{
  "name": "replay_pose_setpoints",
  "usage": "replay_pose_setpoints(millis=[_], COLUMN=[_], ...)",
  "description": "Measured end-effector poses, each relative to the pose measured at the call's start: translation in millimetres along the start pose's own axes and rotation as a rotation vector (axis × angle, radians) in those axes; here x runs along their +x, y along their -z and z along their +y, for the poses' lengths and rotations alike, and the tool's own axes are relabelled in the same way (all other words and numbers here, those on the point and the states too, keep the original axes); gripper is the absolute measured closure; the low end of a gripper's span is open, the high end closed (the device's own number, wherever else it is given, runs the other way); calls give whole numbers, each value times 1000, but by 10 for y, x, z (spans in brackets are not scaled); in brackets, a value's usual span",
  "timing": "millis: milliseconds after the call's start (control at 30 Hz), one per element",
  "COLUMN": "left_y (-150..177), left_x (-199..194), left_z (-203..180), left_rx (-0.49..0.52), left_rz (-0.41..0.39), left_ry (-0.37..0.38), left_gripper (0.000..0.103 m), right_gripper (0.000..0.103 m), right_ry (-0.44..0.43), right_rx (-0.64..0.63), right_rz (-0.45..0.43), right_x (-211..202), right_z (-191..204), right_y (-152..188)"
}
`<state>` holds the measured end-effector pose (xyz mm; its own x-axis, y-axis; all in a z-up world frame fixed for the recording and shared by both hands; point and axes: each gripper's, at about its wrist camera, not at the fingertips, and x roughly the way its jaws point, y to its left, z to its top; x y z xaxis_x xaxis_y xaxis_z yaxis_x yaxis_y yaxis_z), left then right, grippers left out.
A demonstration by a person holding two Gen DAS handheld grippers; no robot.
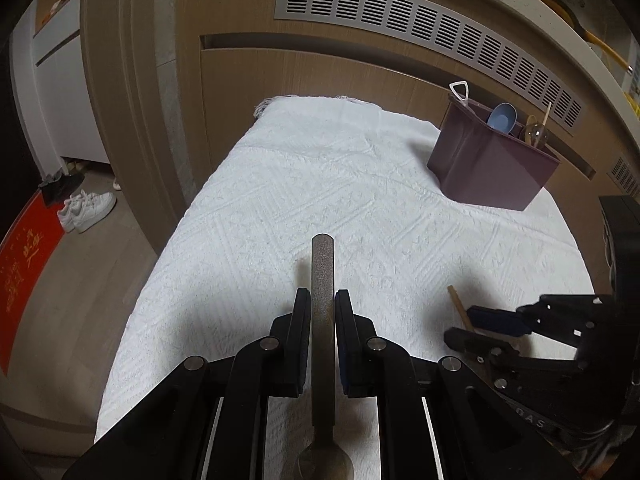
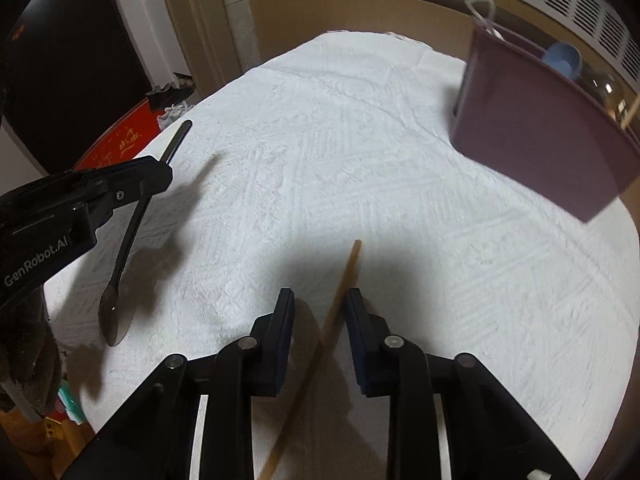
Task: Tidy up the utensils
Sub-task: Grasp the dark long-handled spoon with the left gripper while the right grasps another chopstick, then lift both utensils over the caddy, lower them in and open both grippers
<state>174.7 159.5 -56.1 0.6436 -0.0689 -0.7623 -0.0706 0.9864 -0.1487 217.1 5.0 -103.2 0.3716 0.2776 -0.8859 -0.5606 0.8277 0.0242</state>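
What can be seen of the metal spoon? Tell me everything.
The spoon is dull grey metal with a long, flat, straight handle, rounded at its end, and a small oval bowl. The left tool is shut on the handle about midway, holding it lifted off the white cloth, handle end pointing away and upward, bowl hanging low toward the tool's body. Its shadow falls on the cloth; nothing else touches it.

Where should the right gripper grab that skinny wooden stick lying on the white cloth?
Grab the wooden stick partway along its thin shaft, coming down from above. It lies flat on the white cloth, so only its two long sides are free. The right gripper already straddles it. Since the stick runs at a slant between the fingers, turning the wrist to square the pads across it would probably help.
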Motion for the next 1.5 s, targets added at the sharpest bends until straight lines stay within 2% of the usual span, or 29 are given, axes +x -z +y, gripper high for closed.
replay_pose_setpoints(millis=[267,333,400,567,733,1067,1233,1400,1467,1500], left_y=[25,37,49,73,57,-265,-567,-987,-1095,-1140], left_x=[41,42,14,-117,-299,-681,-845,-1066,-1046,-977], left_z=[28,7,-29,-107,-324,-1058,-1438,-1718,-1768,-1796], left_rx=[-32,-31,-23,-13,10,129,185,235,263,280], left_rz=[23,31,30,25,-1,-108,-182,-266,-265,-241], left_ry=[20,18,18,36,57,88,116,152,139,129], left_gripper=[91,91,91,91,91,91,92,92,92,90], right_gripper=[81,85,94,96,97,97,98,98,98,98], right_ry=[-13,-7,-5,-61,-81,-35,9,71,80,82], right_rx=[-23,-36,-20,4,27,99,129,138,135,137], right_rz=[-8,-11,-11,-35,-130,-340,-438,-543,-571,-577], right_x=[38,32,16,-150,-551,-1382,-1784,-2251,-2401,-2449], right_z=[-44,-22,-44,-98,-192,-671,-958,-1222,-1299,-1336], right_y=[-67,-47,-27,33,103,221,162,-35,-141,-187])
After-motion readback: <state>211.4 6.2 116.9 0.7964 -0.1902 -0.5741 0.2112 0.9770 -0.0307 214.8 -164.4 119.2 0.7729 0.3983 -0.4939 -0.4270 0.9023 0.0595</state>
